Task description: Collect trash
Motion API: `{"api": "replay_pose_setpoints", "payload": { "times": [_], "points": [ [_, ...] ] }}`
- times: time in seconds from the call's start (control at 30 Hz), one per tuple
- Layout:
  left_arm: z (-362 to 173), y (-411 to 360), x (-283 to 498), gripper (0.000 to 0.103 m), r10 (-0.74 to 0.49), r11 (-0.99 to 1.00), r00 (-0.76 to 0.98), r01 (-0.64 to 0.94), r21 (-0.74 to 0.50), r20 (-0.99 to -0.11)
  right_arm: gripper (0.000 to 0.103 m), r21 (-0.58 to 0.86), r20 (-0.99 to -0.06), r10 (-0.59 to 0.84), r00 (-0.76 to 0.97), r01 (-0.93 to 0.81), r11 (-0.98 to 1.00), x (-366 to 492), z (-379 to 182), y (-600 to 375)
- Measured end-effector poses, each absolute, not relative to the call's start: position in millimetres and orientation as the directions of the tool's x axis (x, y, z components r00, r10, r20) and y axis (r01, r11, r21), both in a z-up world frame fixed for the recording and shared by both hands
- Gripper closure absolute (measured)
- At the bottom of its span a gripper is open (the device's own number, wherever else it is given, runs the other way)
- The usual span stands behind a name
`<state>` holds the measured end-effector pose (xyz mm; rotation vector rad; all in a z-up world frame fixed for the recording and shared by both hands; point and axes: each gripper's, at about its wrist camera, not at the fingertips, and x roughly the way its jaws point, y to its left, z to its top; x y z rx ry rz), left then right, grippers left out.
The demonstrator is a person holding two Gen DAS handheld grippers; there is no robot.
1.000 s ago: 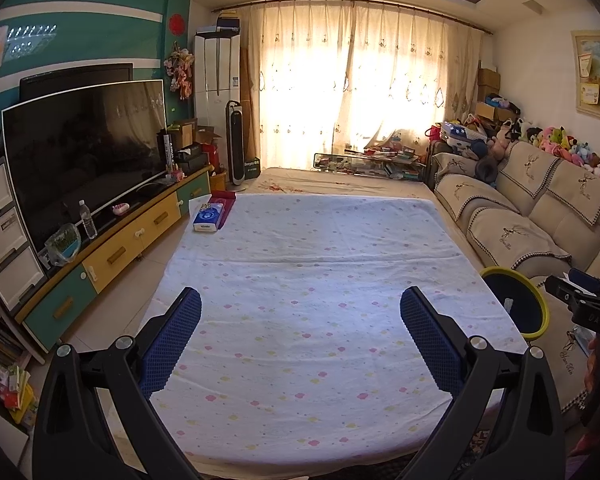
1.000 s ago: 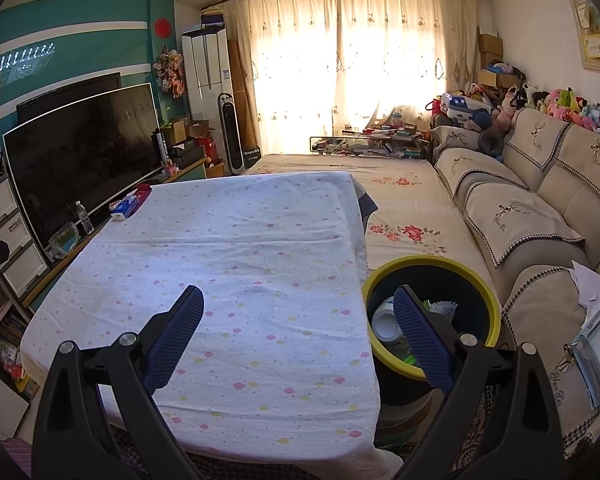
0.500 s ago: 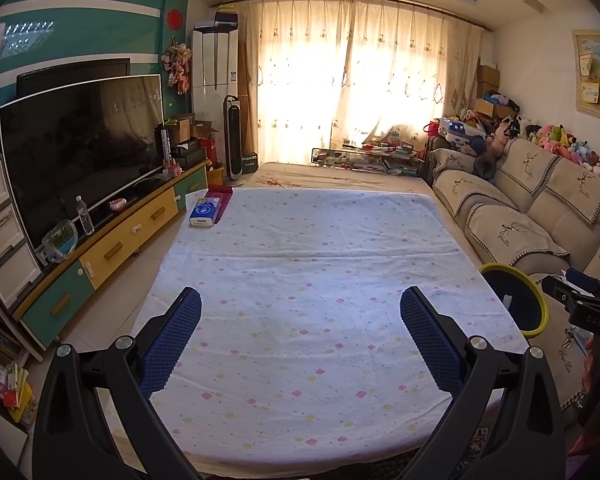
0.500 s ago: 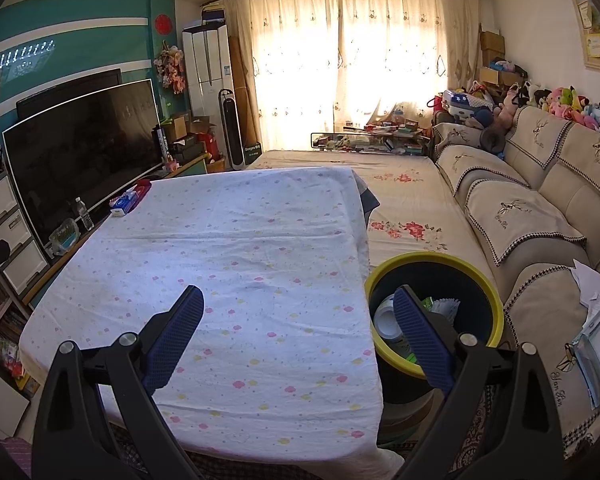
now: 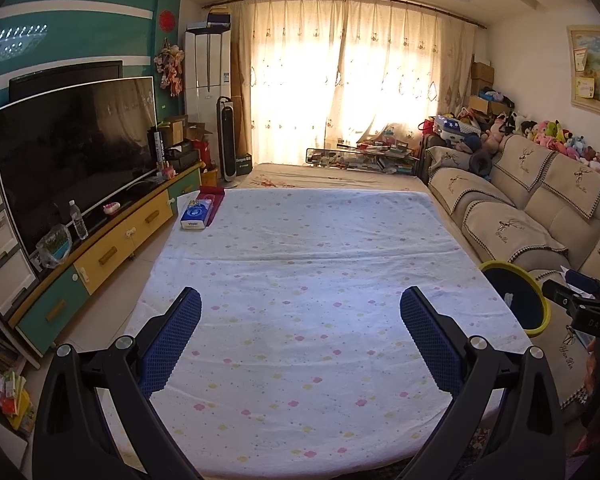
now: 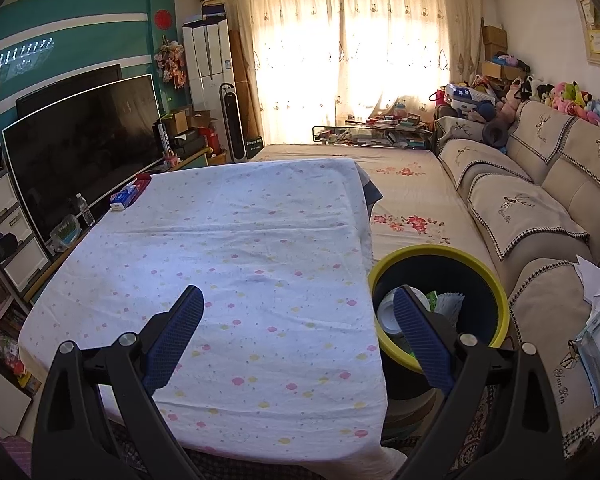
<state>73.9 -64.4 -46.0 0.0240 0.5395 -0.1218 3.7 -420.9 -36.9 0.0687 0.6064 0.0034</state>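
A dark trash bin with a yellow rim (image 6: 496, 276) stands at the table's right side, between table and sofa; it holds a white lid, green wrapper and paper. It also shows in the left wrist view (image 5: 500, 268). The table wears a white flowered cloth (image 5: 300, 272), also in the right wrist view (image 6: 236, 248). My left gripper (image 5: 300, 340) is open and empty above the cloth's near part. My right gripper (image 6: 298, 340) is open and empty over the table's right edge, its right finger in front of the bin.
A blue tissue pack (image 5: 198, 214) and a red item (image 5: 214, 194) lie at the table's far left corner. A TV (image 5: 72, 148) on a low cabinet lines the left wall. A beige sofa (image 6: 540, 208) runs along the right. Papers lie on the sofa arm (image 6: 592, 280).
Both views have drifted slightly; the left wrist view has shifted so the tissue pack sits a little lower-left. Both grippers stay open and empty.
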Motion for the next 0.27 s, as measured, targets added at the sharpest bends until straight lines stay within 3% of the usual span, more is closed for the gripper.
{"api": "replay_pose_setpoints", "payload": {
  "times": [0.27],
  "points": [
    [-70, -34, 166, 0.005, -0.107, 0.994, 0.79, 0.08, -0.072, -0.604, 0.008, 0.093, -0.616, 0.061, 0.785, -0.005, 0.996, 60, -47, -424]
  ]
}}
